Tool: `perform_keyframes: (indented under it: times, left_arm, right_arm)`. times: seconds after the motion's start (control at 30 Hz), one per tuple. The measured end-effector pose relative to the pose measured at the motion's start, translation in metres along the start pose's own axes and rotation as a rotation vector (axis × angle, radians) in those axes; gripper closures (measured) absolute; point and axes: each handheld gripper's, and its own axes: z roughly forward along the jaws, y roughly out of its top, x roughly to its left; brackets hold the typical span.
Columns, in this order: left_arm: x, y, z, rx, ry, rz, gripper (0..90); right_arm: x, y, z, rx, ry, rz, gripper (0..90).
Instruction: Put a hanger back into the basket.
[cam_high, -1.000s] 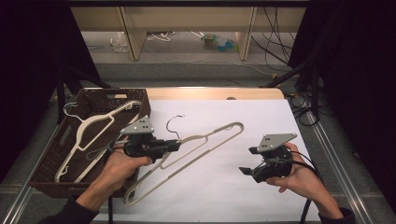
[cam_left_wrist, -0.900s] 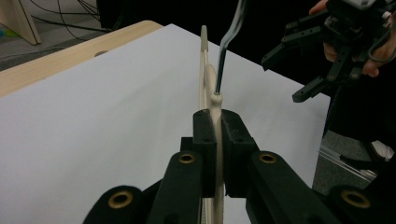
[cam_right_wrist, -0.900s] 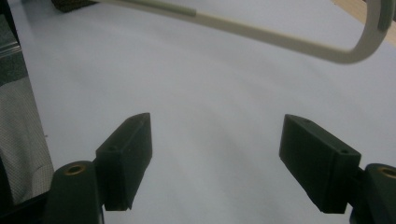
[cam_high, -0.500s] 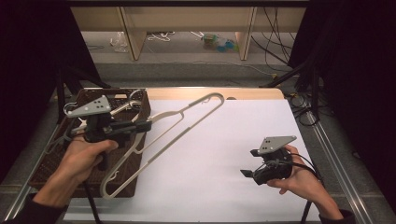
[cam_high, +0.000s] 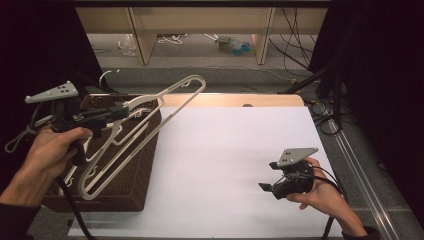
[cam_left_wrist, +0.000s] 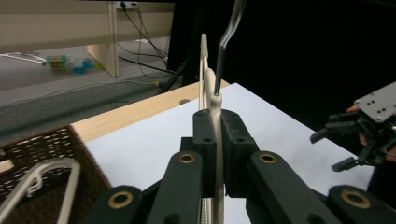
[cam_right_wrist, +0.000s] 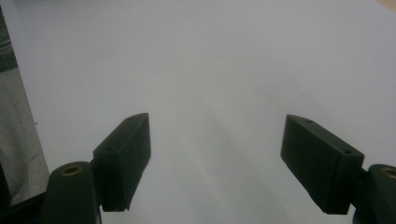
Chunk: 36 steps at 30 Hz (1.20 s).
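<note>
A white plastic hanger (cam_high: 176, 95) with a metal hook hangs tilted in the air over a dark wicker basket (cam_high: 135, 192) at the table's left. My left gripper (cam_high: 121, 107) is shut on the hanger near its neck. In the left gripper view the jaws clamp the hanger's neck (cam_left_wrist: 213, 93) and the hook's wire (cam_left_wrist: 225, 42) rises above them. Another white hanger (cam_left_wrist: 46, 179) lies inside the basket (cam_left_wrist: 42, 144). My right gripper (cam_high: 265, 187) stands open low over the white sheet at the front right, and nothing is between its jaws (cam_right_wrist: 215, 158).
A white sheet (cam_high: 230, 150) covers the table, with a wooden strip (cam_high: 235, 100) along its far edge. Beyond the table stand wooden furniture legs and loose cables on the floor. A metal rail (cam_high: 360, 170) runs along the right side.
My left gripper has lifted the hanger off the sheet and carried it left, over the basket. The right gripper has stayed nearly in place, open.
</note>
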Motion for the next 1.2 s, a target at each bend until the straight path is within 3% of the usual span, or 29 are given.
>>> perform_keyframes:
  times: [0.3, 0.53, 0.97, 1.2]
  left_arm:
    - [0.035, -0.002, -0.009, 0.030, 0.104, 0.024, 85.4]
    - [0.066, -0.016, -0.019, 0.021, 0.163, -0.012, 85.4]
    - [0.112, -0.040, -0.027, 0.012, 0.200, -0.036, 85.4]
    - [0.124, -0.053, -0.029, 0.022, 0.206, -0.051, 85.3]
  right_arm:
    - [0.000, -0.002, 0.003, 0.004, 0.004, 0.003, 25.4]
    - [0.000, -0.005, 0.004, 0.009, 0.007, 0.005, 25.4]
    - [0.001, -0.006, 0.005, 0.013, 0.009, 0.010, 25.4]
    - [0.000, -0.007, 0.004, 0.030, 0.019, 0.015, 25.4]
